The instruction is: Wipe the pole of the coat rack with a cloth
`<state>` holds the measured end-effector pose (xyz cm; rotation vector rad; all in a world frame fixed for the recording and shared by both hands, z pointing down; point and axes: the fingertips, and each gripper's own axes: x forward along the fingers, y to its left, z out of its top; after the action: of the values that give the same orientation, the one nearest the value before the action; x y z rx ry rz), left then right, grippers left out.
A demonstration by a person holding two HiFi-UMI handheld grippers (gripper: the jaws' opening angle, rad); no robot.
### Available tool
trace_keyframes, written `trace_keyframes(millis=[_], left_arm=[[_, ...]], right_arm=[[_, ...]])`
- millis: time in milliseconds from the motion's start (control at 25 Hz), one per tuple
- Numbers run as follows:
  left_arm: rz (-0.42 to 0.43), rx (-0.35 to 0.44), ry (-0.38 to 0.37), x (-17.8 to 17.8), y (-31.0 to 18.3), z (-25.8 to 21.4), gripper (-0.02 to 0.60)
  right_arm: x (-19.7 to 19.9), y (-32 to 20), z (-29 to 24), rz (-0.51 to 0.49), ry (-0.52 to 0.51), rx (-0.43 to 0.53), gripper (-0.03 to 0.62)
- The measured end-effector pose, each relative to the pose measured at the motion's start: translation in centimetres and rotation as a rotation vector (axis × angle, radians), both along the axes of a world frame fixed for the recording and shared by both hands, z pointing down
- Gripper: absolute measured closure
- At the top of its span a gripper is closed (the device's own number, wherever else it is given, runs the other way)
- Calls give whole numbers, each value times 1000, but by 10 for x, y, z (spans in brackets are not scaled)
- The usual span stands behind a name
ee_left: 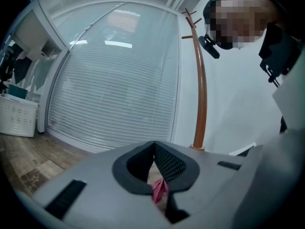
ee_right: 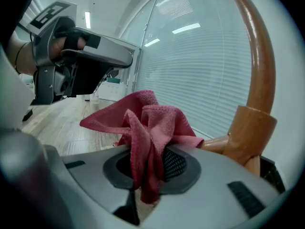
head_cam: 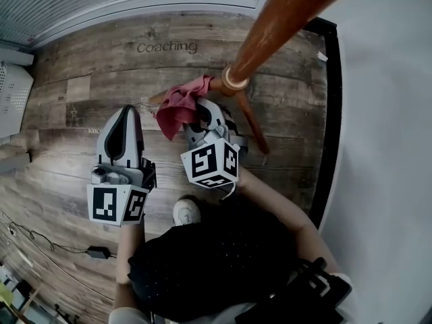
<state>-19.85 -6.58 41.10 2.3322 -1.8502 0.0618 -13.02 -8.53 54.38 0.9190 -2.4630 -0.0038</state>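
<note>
1. Only the head view shows both tools. The left gripper [head_cam: 125,117] sits at 9 o'clock of the right gripper [head_cam: 202,123], clear of the red cloth [head_cam: 177,110].
2. Only the left gripper view shows the rack's hooks [ee_left: 190,20]. That gripper's jaws are pressed together, holding nothing.
3. The right jaws clamp the cloth, which bunches out toward 12 o'clock. The pole [head_cam: 283,19] rises at 2 o'clock, just beside the cloth.

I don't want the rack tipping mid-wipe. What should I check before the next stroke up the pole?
1. Cloth clamped in right gripper's jaws: ok.
2. Cloth touching the pole: cannot tell; it sits by the base collar.
3. Left gripper clear of the pole: ok, jaws together.
4. Pole steadied by a gripper: not ok.
5. Shoe clear of the legs: ok.
</note>
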Motion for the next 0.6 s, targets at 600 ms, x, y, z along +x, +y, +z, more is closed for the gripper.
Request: trace_keyframes(millis=[600], left_arm=[[-15,-20,-9,-11,3,4,566]], right_arm=[[-33,8,26,-87,27,-52,508]])
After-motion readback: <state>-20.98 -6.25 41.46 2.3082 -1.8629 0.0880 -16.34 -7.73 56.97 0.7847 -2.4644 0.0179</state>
